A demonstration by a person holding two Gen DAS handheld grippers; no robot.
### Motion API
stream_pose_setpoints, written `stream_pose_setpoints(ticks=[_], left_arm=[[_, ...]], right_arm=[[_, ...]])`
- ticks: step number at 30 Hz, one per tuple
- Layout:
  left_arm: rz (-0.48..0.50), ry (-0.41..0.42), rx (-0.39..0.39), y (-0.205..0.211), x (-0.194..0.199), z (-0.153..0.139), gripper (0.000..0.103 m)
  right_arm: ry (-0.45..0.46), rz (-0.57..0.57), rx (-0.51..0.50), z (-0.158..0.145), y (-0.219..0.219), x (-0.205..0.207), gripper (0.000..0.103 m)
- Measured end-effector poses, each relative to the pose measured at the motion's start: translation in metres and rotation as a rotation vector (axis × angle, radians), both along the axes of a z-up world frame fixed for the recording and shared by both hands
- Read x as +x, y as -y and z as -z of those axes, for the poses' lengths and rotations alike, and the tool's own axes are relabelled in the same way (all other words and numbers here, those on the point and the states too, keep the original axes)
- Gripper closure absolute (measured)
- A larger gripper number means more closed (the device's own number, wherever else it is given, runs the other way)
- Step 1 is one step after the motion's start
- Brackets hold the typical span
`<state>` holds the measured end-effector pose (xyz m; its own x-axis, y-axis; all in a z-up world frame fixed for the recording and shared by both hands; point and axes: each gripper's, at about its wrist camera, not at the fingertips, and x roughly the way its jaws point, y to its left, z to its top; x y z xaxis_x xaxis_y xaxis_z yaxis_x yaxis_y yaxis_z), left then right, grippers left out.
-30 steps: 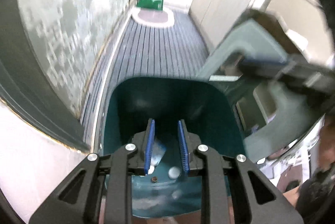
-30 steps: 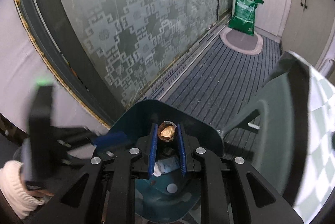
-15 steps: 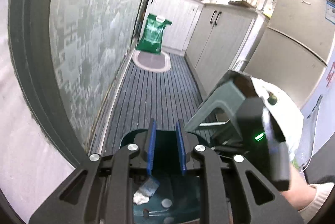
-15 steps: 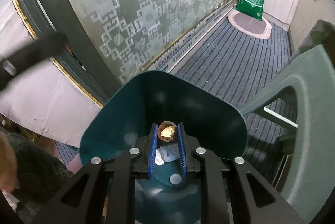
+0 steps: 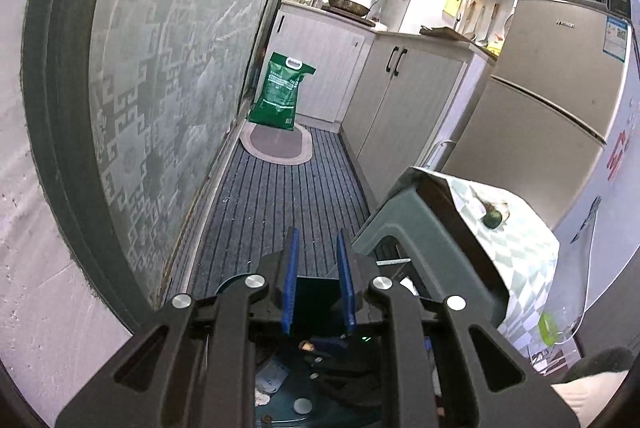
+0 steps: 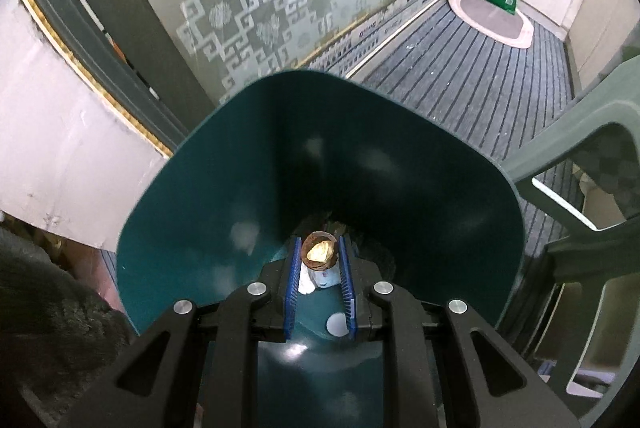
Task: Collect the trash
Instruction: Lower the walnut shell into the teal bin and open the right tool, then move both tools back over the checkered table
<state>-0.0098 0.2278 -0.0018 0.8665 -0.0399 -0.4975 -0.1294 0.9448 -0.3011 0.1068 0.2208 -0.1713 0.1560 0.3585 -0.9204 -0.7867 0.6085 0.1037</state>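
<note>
Now right gripper (image 6: 319,256) jaws pinch a nutshell (image 6: 319,252) over the bin (image 6: 192,203).

The right gripper (image 6: 319,252) clamps a brown nutshell (image 6: 319,252) between its blue pads (image 6: 292,280), pointing into the teal bin (image 6: 400,187), with a white wrapper (image 6: 320,278) directly beneath it.

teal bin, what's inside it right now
On the floor of the teal bin lie a crumpled white wrapper and a round white disc. The right gripper holds a walnut shell above them. Its body covers the nearer part of the floor.
</note>
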Motion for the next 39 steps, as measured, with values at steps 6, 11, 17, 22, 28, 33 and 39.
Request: stream_pose_setpoints(ticks=[6, 11, 17, 22, 28, 33, 39], left_arm=[[0.004, 0.008, -0.005, 0.000, 0.000, -0.003, 0.083], [0.002, 0.013, -0.009, 0.000, 0.000, -0.003, 0.083], [0.000, 0.025, -0.015, 0.000, 0.000, -0.007, 0.083], [0.002, 0.048, -0.016, 0.002, -0.001, -0.014, 0.083], [-0.008, 0.074, -0.015, 0.005, 0.000, -0.023, 0.083], [0.013, 0.089, -0.045, 0.009, 0.002, -0.032, 0.080], [0.012, 0.147, -0.037, 0.015, 0.001, -0.047, 0.076]], right_arm=[[-0.020, -0.028, -0.033, 0.012, -0.004, -0.004, 0.084], [-0.008, -0.043, -0.059, 0.016, -0.006, -0.009, 0.072], [-0.006, -0.032, -0.056, 0.013, 0.000, -0.007, 0.070], [0.000, -0.032, -0.032, 0.005, 0.005, -0.008, 0.070], [0.029, -0.028, 0.034, -0.025, 0.011, -0.010, 0.070], [0.072, -0.012, 0.107, -0.060, 0.019, -0.008, 0.070], [0.172, 0.003, 0.194, -0.118, 0.039, -0.006, 0.067]])
